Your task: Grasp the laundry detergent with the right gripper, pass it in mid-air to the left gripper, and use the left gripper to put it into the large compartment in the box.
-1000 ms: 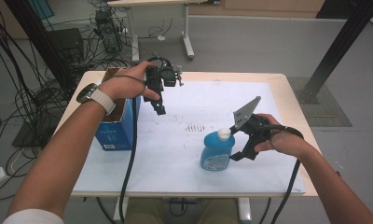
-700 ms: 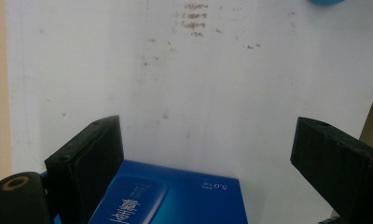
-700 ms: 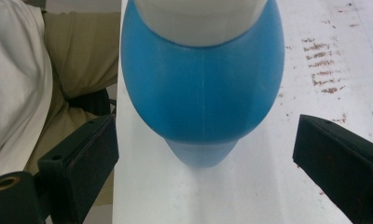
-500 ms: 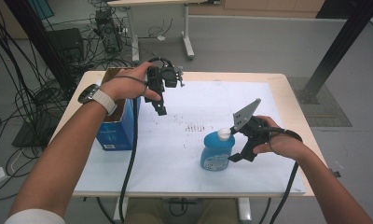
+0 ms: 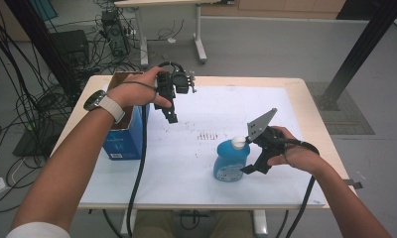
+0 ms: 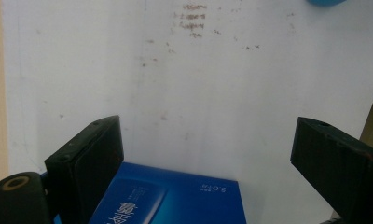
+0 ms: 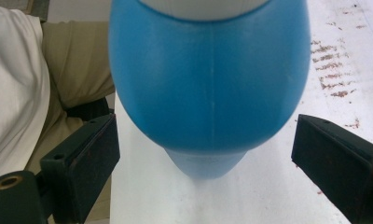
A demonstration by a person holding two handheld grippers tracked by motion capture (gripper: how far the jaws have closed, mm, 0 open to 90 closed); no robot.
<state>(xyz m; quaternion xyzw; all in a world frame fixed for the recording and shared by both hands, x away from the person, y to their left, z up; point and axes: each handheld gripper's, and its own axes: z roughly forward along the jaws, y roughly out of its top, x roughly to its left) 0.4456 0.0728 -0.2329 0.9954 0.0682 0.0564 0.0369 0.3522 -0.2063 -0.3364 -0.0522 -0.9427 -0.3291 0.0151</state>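
While you hold both tools over the white sheet (image 5: 186,163), things stand so:
Right tool (image 7: 205,154): your jaws gape wide either side of the blue bottle (image 5: 230,159), not touching it.
Blue bottle: upright on the sheet, near its front edge.
Left tool (image 6: 208,154): jaws wide, holding nothing, above the blue box (image 5: 123,140).
Blue box: left of the bottle, well apart.
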